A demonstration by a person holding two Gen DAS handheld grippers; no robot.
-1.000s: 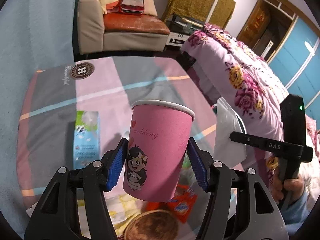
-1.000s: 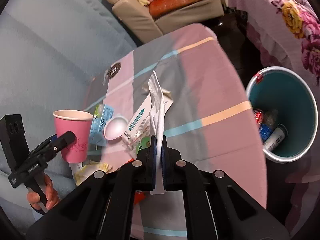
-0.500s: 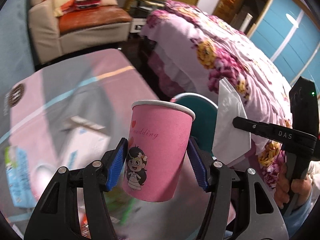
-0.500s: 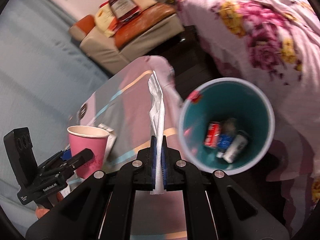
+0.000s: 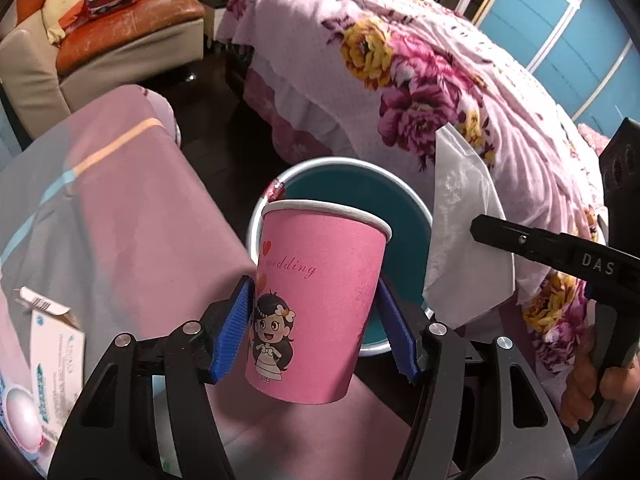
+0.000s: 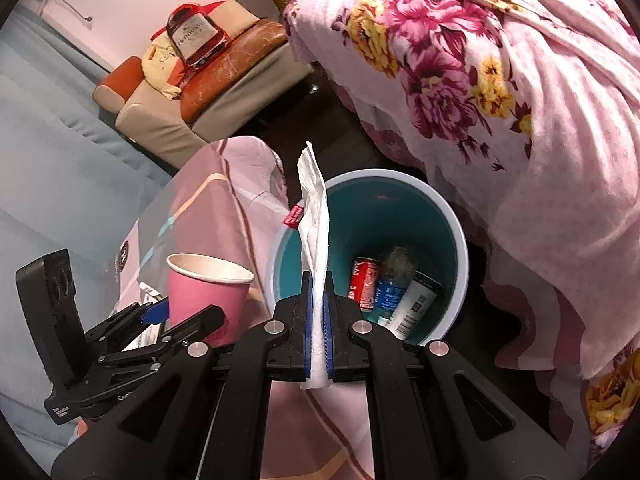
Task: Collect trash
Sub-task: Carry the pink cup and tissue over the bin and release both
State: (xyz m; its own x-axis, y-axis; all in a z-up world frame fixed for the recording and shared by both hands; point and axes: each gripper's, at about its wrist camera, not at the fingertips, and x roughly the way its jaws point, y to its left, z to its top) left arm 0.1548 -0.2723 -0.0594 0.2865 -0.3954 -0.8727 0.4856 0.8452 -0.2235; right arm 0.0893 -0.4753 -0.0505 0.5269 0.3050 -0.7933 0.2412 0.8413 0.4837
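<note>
My left gripper is shut on a pink paper cup with a cartoon bride, held upright over the table edge, just short of the teal trash bin. My right gripper is shut on a white tissue that stands up between its blue pads, in front of the bin. The bin holds a red can, a blue bottle and a white tube. In the left wrist view the tissue and right gripper are to the right. In the right wrist view the cup and left gripper are at lower left.
A table with a pink and grey cloth is at left, with a white box and a round pink lid on it. A bed with a floral cover rises behind the bin. A sofa stands farther back.
Both grippers have swung from over the table toward the bin, carrying the cup and the tissue. The bin is now closer and more central in both views.
</note>
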